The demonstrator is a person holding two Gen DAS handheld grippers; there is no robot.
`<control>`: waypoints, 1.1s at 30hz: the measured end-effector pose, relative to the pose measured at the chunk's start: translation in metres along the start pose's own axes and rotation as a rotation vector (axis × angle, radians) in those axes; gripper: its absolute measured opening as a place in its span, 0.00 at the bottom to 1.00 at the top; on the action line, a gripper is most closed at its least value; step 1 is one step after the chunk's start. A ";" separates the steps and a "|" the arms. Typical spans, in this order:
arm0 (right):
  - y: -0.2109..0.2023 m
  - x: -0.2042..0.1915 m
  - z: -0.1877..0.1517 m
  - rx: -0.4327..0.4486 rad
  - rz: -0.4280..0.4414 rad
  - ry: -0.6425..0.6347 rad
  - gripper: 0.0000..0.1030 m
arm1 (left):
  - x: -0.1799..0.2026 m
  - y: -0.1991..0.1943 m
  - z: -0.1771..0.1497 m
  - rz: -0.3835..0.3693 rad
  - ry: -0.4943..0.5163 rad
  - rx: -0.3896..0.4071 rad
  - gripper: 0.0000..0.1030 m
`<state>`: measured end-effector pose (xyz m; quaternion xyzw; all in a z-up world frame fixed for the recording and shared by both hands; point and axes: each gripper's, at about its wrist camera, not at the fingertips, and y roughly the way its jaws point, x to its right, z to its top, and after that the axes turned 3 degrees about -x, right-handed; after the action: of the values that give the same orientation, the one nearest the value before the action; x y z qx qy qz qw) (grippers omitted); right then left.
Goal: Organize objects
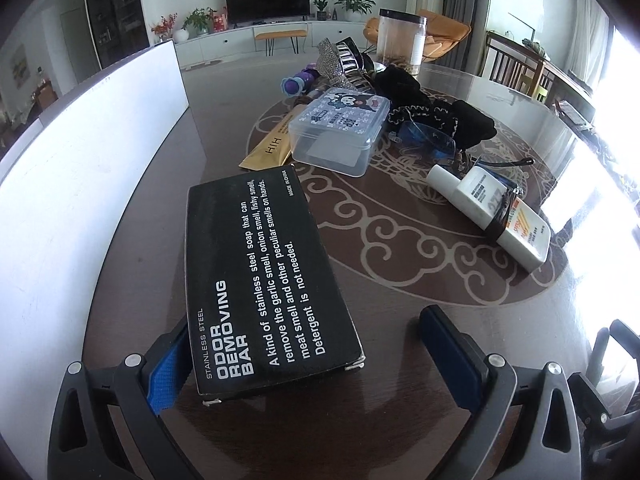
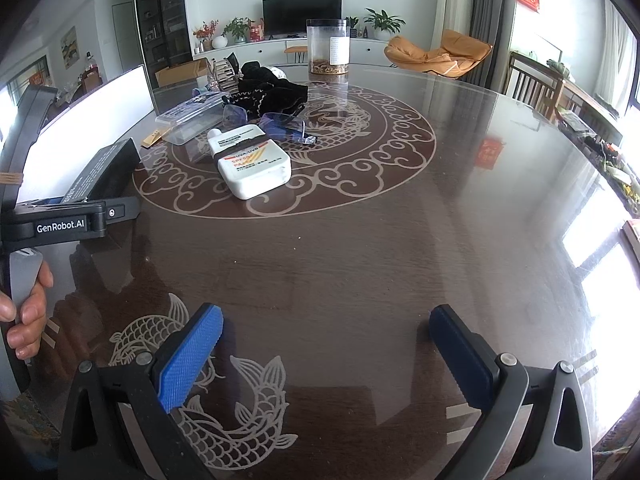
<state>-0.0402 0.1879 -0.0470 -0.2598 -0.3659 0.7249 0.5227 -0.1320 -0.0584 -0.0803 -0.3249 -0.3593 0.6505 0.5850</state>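
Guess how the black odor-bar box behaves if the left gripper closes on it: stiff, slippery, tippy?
The black box looks like rigid card with flat sides, so probably stiff between the left gripper pads. It lies flat on the glossy table, so a push likely slides it rather than tipping it. Weight cannot be told.

The flat black cardboard box (image 1: 266, 280) printed "ODOR REMOVING BAR" hides part of the left tool's (image 1: 316, 354) blue pad. The gold sachet (image 1: 269, 148) lies half hidden under the clear plastic lidded box (image 1: 340, 128). Print on the white sunscreen bottle (image 2: 254, 168) is too small to read. The white board (image 1: 80, 152) is cut off at the left edge.
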 end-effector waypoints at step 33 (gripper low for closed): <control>0.000 0.000 0.000 0.000 0.001 -0.002 1.00 | 0.001 -0.007 -0.007 0.002 -0.002 0.001 1.00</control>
<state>-0.0403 0.1880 -0.0473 -0.2592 -0.3662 0.7254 0.5220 -0.1222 -0.0562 -0.0779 -0.3242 -0.3590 0.6518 0.5841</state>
